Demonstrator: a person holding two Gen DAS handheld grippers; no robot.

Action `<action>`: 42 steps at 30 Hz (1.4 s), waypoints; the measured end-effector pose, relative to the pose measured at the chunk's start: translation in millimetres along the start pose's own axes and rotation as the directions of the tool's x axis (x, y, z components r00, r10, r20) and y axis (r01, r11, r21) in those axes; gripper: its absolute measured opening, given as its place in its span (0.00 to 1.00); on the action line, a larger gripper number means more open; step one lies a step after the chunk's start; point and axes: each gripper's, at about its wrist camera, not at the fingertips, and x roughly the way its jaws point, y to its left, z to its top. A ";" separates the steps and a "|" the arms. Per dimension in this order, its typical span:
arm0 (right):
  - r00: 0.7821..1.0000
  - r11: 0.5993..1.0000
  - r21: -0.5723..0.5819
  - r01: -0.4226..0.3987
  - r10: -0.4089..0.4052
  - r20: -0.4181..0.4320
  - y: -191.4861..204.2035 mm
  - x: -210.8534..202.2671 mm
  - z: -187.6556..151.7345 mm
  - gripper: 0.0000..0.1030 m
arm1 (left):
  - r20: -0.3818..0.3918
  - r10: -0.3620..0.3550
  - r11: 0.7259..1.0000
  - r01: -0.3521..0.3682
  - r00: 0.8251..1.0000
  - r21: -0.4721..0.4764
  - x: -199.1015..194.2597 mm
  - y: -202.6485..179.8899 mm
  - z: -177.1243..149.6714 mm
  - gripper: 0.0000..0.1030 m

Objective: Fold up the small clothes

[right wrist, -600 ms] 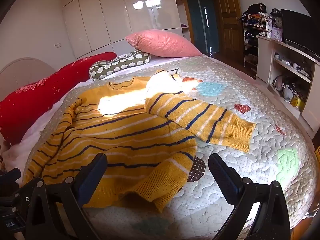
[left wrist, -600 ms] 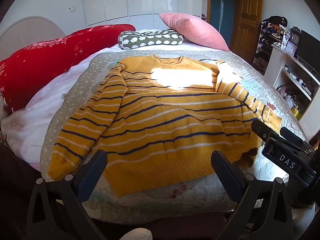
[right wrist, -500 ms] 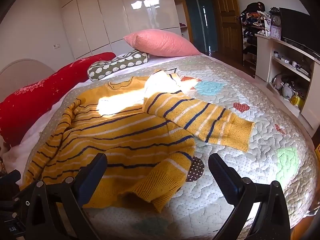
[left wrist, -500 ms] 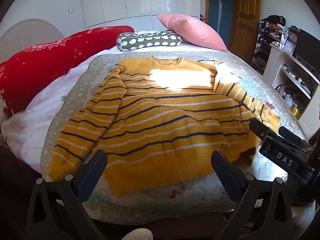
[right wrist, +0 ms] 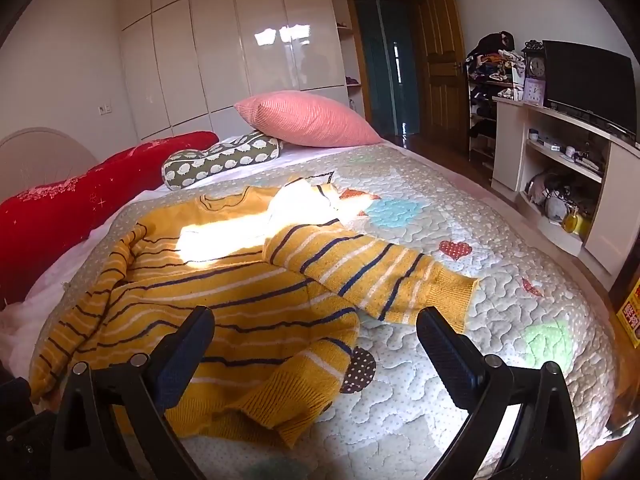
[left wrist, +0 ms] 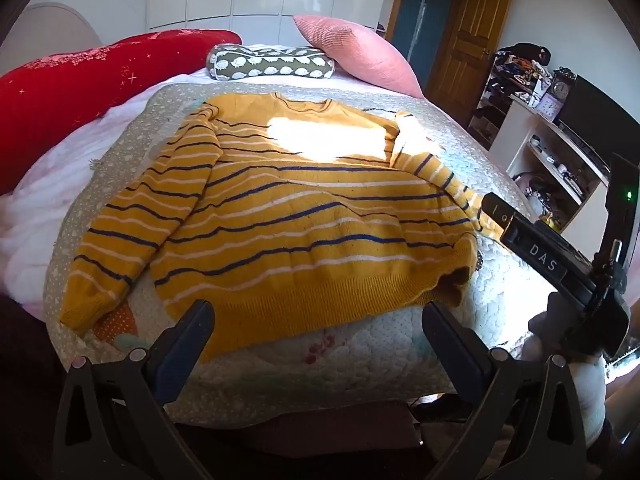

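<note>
A yellow sweater [left wrist: 296,224] with navy and white stripes lies spread flat on the quilted bed cover [left wrist: 500,288], neck toward the pillows. Its hem is just beyond my left gripper [left wrist: 316,320], which hangs open over the bed's near edge with nothing between its fingers. In the right wrist view the same sweater [right wrist: 224,304] shows its hem corner rumpled and one sleeve [right wrist: 372,272] stretched out to the right. My right gripper [right wrist: 314,324] stands open above that corner, empty. The right gripper's body [left wrist: 560,264] appears at the right of the left wrist view.
At the bed's far end lie a red bolster [left wrist: 92,84], a green patterned cushion [left wrist: 272,66] and a pink pillow [left wrist: 356,52]. To the right stand a white shelf unit [right wrist: 560,160] with a TV [right wrist: 588,80] and a wooden door [right wrist: 440,76].
Both views have shifted slightly: the left gripper has tipped a little further down and the sweater sits higher in its view. The sweater itself has not moved. Both grippers stay open.
</note>
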 end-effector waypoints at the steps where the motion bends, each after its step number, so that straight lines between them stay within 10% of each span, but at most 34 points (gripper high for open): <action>1: 1.000 1.000 -0.006 0.001 -0.001 -0.004 -2.8 2.2 2.3 0.99 | -0.011 0.007 1.000 -0.006 1.000 0.030 1.8 -2.5 1.8 1.00; 10: 0.994 0.987 -0.147 -0.069 0.056 -0.093 -24.4 57.5 88.2 0.99 | 0.173 0.143 0.988 -0.150 0.975 0.028 -6.3 70.5 116.7 0.97; 16: 0.940 0.969 -0.086 -0.230 0.198 -0.277 -29.0 166.1 175.1 0.97 | 0.004 0.087 0.996 -0.087 0.996 -0.017 88.7 128.9 220.3 0.97; 20: 0.896 0.975 -0.040 -0.217 0.183 -0.405 -25.1 248.5 205.0 0.96 | -0.079 0.174 0.985 -0.172 0.982 0.035 169.2 143.1 262.9 0.97; 29: 0.801 0.958 -0.205 -0.202 0.041 -0.597 25.4 388.4 196.4 0.96 | -0.221 0.121 0.991 -0.129 0.968 -0.019 291.7 171.0 312.8 0.97; 35: 0.726 0.941 -0.073 -0.331 0.205 -0.656 49.1 422.9 177.2 0.95 | -0.329 0.049 0.998 -0.037 0.943 0.042 334.7 155.4 303.6 0.88; 37: 0.744 0.932 -0.122 -0.342 0.189 -0.641 61.1 418.3 174.2 0.66 | -0.337 0.143 0.989 -0.119 0.931 0.091 340.0 149.4 299.4 0.46; 38: 0.756 0.927 -0.169 -0.335 0.157 -0.635 66.9 415.6 173.7 0.26 | -0.327 0.158 0.987 -0.142 0.932 0.072 339.2 152.1 302.3 0.35; 40: 0.770 0.920 -0.226 -0.320 0.113 -0.628 74.5 413.4 176.1 0.16 | -0.317 0.128 0.991 -0.134 0.940 0.003 335.7 160.2 311.2 0.13; 42: 0.796 0.909 -0.298 -0.291 0.058 -0.602 84.4 415.1 184.1 0.11 | -0.310 0.119 0.989 -0.141 0.943 -0.051 333.4 169.8 321.7 0.12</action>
